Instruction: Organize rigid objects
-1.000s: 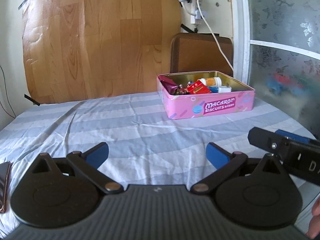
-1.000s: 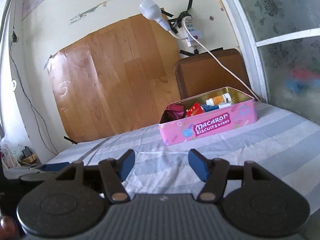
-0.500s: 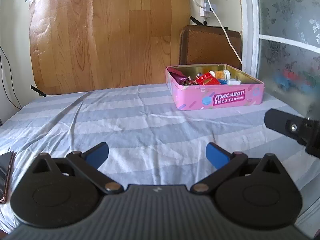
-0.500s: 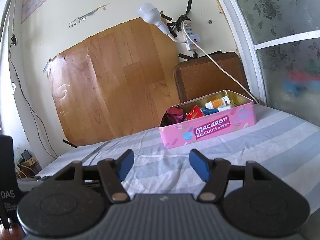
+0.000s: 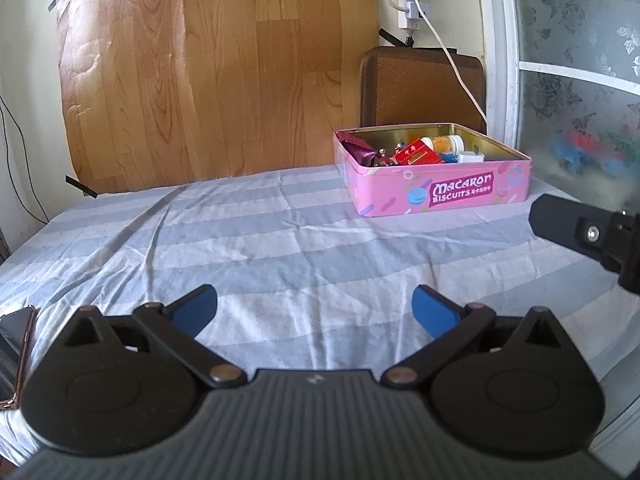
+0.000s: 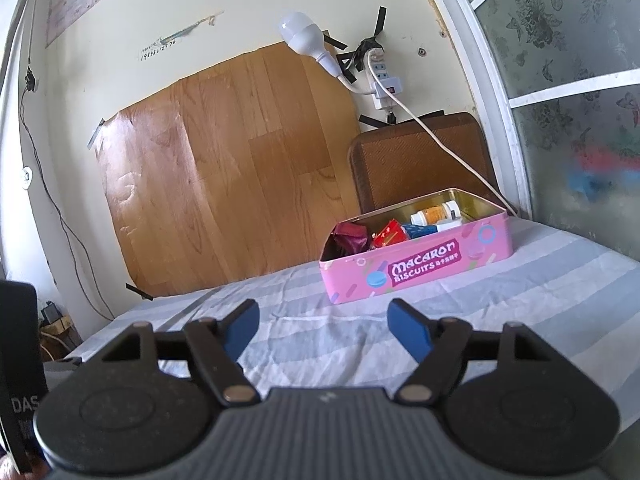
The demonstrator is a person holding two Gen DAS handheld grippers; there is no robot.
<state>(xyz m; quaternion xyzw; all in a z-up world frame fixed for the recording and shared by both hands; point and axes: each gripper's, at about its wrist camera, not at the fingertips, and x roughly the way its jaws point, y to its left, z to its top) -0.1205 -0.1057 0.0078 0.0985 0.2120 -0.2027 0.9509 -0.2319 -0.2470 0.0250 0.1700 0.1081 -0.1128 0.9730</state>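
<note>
striped blue-and-white cloth [image 5: 280, 248] covers the worktop, with a wood-pattern sheet [image 5: 216, 80] taped to the wall behind. ahead and to the right of the left tool [image 5: 315, 307] sits an open pink biscuit tin [image 5: 440, 192] holding a red box [image 5: 416, 156], a small bottle [image 5: 444, 144] and other bits. left tool spread wide, nothing between. right tool [image 6: 324, 330] has just been opening, also empty.

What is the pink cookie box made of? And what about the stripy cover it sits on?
The pink cookie box looks like metal, probably tin: its inside wall shines gold, the rim is thin and crisp, and the outside carries a smooth printed pink coat. The stripy cover looks like woven cloth, likely cotton, though I can't be sure: it is matte and lies in soft wrinkles and creases.
</note>
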